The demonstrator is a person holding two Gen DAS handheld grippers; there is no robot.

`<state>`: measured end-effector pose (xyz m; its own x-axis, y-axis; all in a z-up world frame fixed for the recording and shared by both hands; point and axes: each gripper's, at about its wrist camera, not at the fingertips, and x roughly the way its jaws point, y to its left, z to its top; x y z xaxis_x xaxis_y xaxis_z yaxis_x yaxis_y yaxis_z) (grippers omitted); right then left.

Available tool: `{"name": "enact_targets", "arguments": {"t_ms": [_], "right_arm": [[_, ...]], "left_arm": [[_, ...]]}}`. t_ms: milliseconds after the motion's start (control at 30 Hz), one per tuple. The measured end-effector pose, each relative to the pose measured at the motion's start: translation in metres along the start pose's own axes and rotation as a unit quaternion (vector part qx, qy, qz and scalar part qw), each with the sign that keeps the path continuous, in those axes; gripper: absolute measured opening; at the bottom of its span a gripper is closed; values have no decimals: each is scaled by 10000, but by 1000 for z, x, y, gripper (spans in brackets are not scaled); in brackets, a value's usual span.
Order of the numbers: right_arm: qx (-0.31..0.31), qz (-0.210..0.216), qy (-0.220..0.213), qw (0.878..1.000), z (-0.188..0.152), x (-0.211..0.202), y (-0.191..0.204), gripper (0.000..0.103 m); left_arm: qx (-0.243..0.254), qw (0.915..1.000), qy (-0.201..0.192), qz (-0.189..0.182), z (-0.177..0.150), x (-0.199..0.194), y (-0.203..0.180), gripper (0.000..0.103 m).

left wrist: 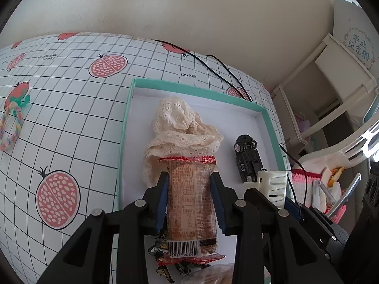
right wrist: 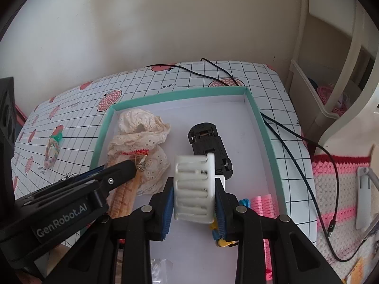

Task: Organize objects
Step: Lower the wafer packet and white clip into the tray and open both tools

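Note:
My left gripper is shut on a brown snack packet with a red crimped end, held over the teal-rimmed white box. Just beyond the packet, inside the box, lies a cream lace scrunchie. My right gripper is shut on a white plastic hair claw clip, also above the box. A black toy car lies upside down in the box behind the clip. The left gripper's body and the packet show at the left of the right wrist view.
A pastel braided ring with a green clip lies on the pomegranate-print tablecloth, left of the box. Black cables run past the box's right side. A pink comb and small wrapped sweets are near the box's front. White shelving stands right.

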<state>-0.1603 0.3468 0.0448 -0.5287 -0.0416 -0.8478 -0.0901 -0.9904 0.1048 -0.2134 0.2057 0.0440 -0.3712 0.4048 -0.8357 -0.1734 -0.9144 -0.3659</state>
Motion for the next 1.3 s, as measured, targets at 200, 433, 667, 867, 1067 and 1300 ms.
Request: {"name": "enact_targets", "arguments": {"t_ms": [200, 433, 667, 867, 1067, 1300], "right_arm": [[-35, -25, -76, 10000, 2, -7, 1, 37], [-26, -27, -162, 9999, 5, -16, -1, 37], [-31, -51, -290, 9996, 8, -25, -1, 37], [29, -86, -297, 9995, 8, -22, -2, 40], [68, -105, -349, 9993, 8, -19, -2, 67], [146, -131, -401, 9990, 7, -15, -1, 88]], "left_arm": [[-5, 9999, 59, -92, 2, -5, -2, 42], [99, 9999, -55, -87, 4, -18, -7, 42], [233, 9988, -332, 287, 9, -29, -7, 42], [199, 9966, -460, 660, 10, -33, 5, 49], [130, 9944, -576, 875, 15, -34, 12, 65], [98, 9916, -759, 1041, 18, -38, 18, 87]]}}
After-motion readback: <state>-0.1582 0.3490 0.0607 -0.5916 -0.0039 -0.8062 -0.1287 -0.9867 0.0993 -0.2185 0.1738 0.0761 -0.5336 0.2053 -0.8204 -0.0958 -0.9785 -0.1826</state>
